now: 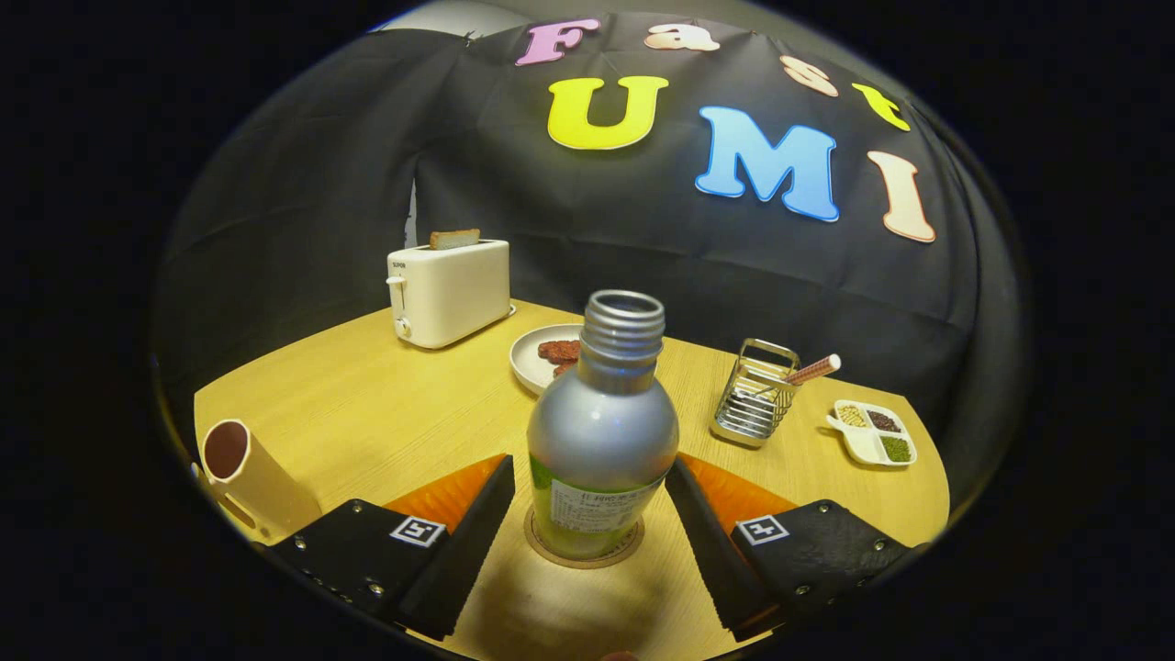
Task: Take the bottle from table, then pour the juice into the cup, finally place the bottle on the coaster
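Fingers [587, 514] apart, flanking the bottle [601, 431] without touching. Bottle stands upright on the coaster [580, 556], uncapped, mid-desk [386, 413]. Cup [246, 477] off to my left. Risk as I judge it: pulling back crooked, one finger clips the bottle and tips it.

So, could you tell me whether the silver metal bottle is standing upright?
Upright: the silver metal bottle stands on the round coaster, uncapped mouth up, between the open gripper fingers.

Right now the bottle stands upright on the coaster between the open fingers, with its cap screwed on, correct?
Not quite: the bottle has no cap; its threaded neck is open in the gripper view. It does stand upright on the coaster, between the open gripper's fingers.
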`<state>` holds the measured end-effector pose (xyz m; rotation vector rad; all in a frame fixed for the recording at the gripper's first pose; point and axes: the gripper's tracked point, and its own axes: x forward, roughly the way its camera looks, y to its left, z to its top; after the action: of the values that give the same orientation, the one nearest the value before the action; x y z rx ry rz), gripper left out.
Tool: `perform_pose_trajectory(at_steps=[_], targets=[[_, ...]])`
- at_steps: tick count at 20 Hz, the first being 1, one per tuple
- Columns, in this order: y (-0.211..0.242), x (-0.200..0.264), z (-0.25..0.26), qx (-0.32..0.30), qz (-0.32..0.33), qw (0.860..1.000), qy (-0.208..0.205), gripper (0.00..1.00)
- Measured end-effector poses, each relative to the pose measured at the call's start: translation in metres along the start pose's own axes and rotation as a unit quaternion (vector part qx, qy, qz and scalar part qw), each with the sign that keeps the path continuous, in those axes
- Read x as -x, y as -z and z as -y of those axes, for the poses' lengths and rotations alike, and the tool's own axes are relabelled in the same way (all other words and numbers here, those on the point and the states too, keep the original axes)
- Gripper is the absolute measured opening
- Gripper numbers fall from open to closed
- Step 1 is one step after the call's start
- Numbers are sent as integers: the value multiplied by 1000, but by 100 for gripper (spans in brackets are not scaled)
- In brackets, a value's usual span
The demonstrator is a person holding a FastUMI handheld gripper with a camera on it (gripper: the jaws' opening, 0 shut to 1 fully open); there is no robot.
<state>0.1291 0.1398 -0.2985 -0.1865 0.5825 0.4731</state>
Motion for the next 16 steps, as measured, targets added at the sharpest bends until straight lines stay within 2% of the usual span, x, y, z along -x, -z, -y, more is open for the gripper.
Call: perform_pose_trajectory(at_steps=[5, 10, 16], targets=[[-38, 64, -10, -3, 47, 999, 12, 99], [-69, 124, -6, -9, 87, 995, 52, 98], [-87, 184, 1, -47, 112, 988, 99, 98]])
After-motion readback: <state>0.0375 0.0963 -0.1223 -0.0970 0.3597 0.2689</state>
